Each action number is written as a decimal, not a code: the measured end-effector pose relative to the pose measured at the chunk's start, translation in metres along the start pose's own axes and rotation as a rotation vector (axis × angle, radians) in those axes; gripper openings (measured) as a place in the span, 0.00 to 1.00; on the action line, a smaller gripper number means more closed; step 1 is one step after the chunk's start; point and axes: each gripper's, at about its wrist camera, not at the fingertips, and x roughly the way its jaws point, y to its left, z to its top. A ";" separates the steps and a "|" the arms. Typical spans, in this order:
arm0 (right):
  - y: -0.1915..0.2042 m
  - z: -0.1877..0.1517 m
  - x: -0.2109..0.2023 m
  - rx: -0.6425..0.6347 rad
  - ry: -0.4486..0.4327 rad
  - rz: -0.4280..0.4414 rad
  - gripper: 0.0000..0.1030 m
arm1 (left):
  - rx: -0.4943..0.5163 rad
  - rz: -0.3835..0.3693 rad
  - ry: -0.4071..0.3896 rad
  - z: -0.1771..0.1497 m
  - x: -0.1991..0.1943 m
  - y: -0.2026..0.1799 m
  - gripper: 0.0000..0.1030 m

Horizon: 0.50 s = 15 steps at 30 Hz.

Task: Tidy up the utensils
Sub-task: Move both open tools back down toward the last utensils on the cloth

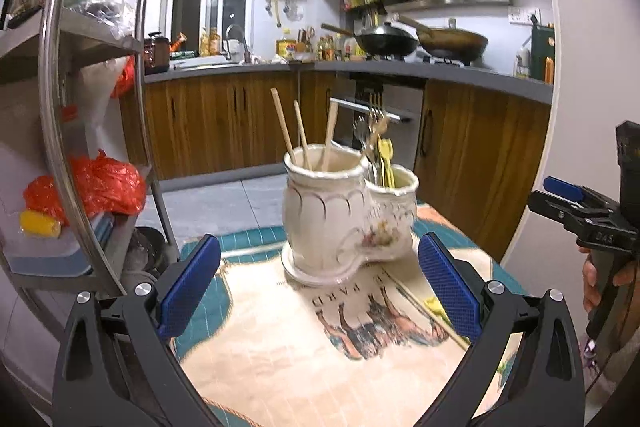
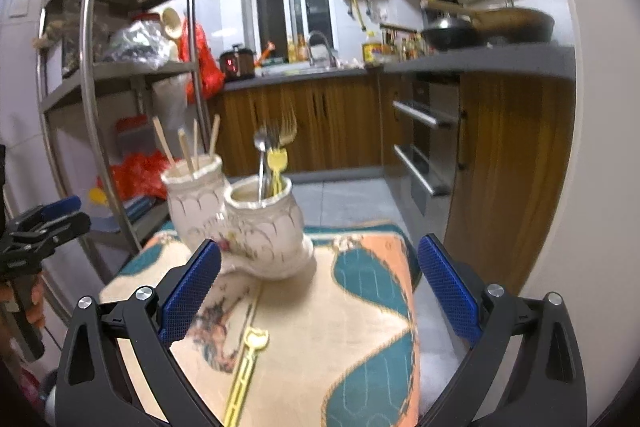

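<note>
Both grippers hover with fingers spread and gripping nothing: the left gripper faces a cream ceramic two-pot utensil holder standing ahead between its fingertips on a patterned cloth, while a yellow plastic fork lies flat between the right gripper fingers, near the left one.

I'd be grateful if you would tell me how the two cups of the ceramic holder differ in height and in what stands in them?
The taller cup holds only wooden chopsticks, leaning apart; the shorter cup holds a metal spoon, forks and yellow plastic picks, bunched together. The taller cup's rim sits clearly above the shorter cup's. Both are cream, ribbed, joined side by side on one base, standing upright on the patterned cloth.
</note>
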 end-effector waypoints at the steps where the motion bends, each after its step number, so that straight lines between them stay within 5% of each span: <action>1: 0.000 -0.003 0.001 0.001 0.016 -0.001 0.95 | 0.006 -0.005 0.009 -0.003 0.001 -0.001 0.95; 9: 0.006 -0.034 0.032 0.009 0.228 0.020 0.95 | 0.035 -0.035 0.124 -0.037 0.020 -0.012 0.95; 15: 0.015 -0.050 0.042 -0.040 0.304 0.024 0.95 | 0.033 -0.034 0.200 -0.056 0.032 -0.009 0.95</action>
